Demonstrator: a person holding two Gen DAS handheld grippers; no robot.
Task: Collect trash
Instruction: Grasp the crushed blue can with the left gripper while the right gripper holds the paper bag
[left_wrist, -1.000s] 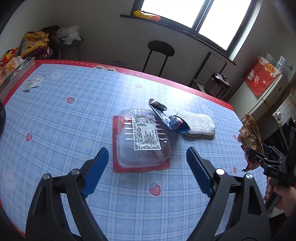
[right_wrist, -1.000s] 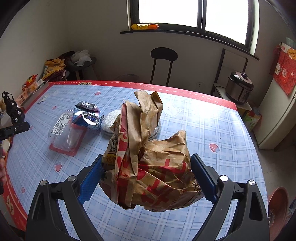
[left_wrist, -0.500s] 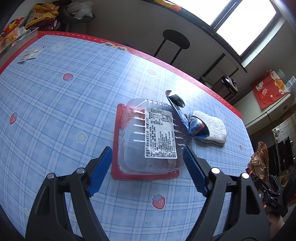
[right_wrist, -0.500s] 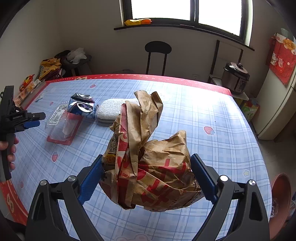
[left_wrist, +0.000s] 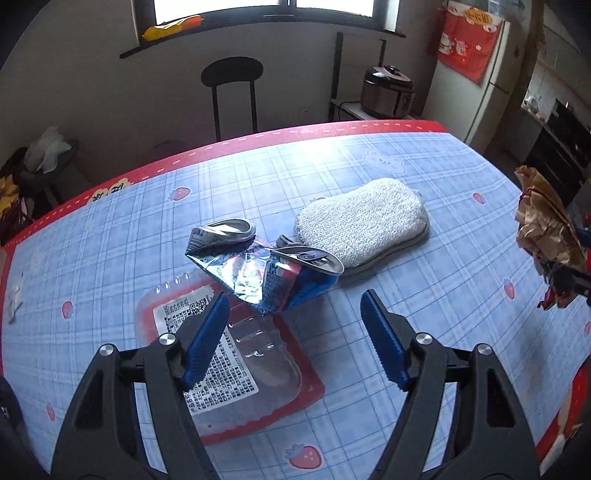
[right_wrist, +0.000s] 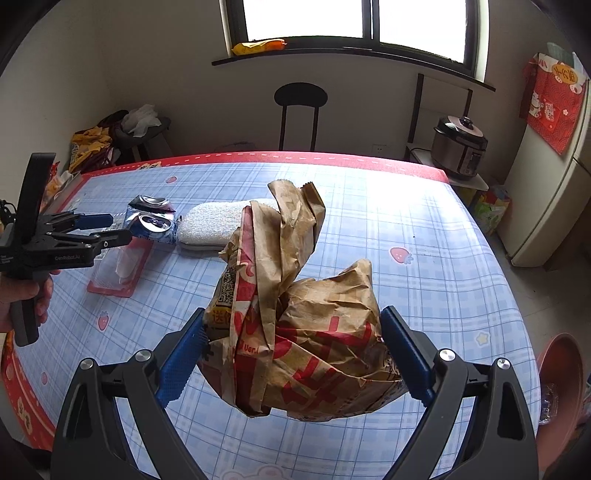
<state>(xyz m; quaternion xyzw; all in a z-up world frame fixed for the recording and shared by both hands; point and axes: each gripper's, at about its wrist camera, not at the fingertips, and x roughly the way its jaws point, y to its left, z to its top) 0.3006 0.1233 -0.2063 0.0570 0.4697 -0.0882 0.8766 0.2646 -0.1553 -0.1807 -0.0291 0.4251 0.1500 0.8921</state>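
You have one piece in hand and the rest to go: your right tongs (right_wrist: 291, 354) pinch the crumpled paper bag (right_wrist: 295, 325) by its lower bulk, pads pressed into both sides, and it hangs clear above the table (right_wrist: 424, 229). I see no bin for certain — a reddish tub at the floor edge may be one, so treat the drop-off as undone

Take the white sponge pad (left_wrist: 364, 221) as your landmark. The crushed can (left_wrist: 266, 269) lies touching the pad's near-left edge, and its flattened body overlaps the far corner of the clear plastic tray (left_wrist: 236, 354), which sits nearer you than the pad, on its red backing

Your left tongs (left_wrist: 295, 332) are spread but closing, with nothing pinched. They hover near the pad's near-left side — the can's lower tip sits just ahead of the gap, closer to the left pad (left_wrist: 207, 339), which hangs over the tray's label. The right pad is over bare cloth. Can and tray are both left to collect; I judge the can the likelier target
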